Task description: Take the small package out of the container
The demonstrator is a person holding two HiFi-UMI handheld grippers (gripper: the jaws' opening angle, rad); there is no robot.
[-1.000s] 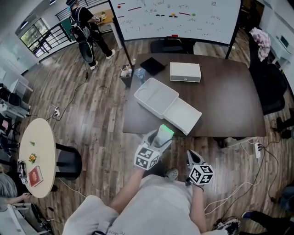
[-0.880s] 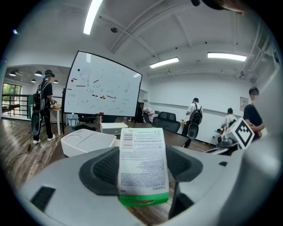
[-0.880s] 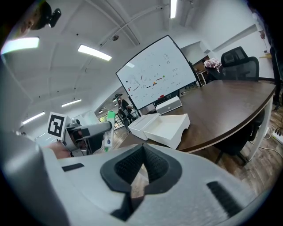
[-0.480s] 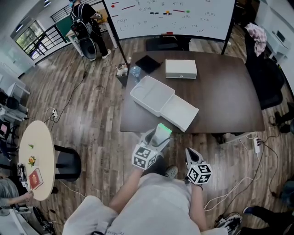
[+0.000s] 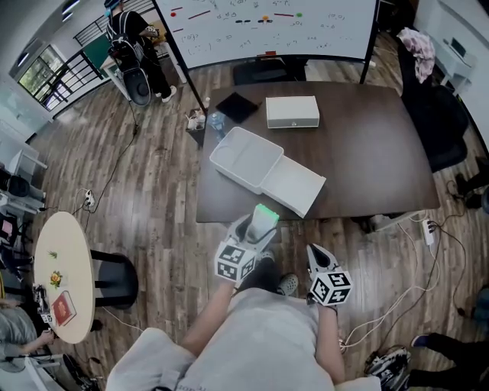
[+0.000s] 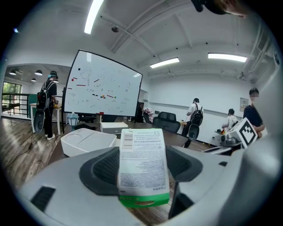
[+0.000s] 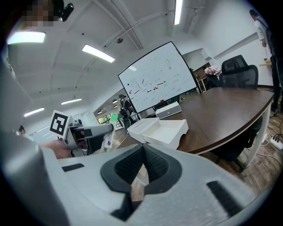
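Note:
My left gripper [image 5: 258,227] is shut on the small package [image 5: 265,217], a white box with a green end, held just off the near edge of the dark table [image 5: 382,153]. In the left gripper view the package [image 6: 142,165] stands upright between the dark pads. The white container [image 5: 246,158] lies open on the table beyond it, its lid [image 5: 293,184] folded out to the right; the tray looks empty. My right gripper [image 5: 315,257] is shut with nothing in it, near my body. In the right gripper view the pads [image 7: 152,165] meet and the container [image 7: 157,129] shows ahead.
A closed white box [image 5: 293,111] and a black flat item [image 5: 238,107] lie at the table's far side. A whiteboard [image 5: 260,23] stands behind. A person [image 5: 134,53] stands far left. A round table [image 5: 57,275] and a black stool [image 5: 114,279] are left; cables [image 5: 397,305] trail at right.
The head view has shifted, so the table and container sit slightly higher and further left in the picture. Both grippers keep their places, and the package stays in the left one.

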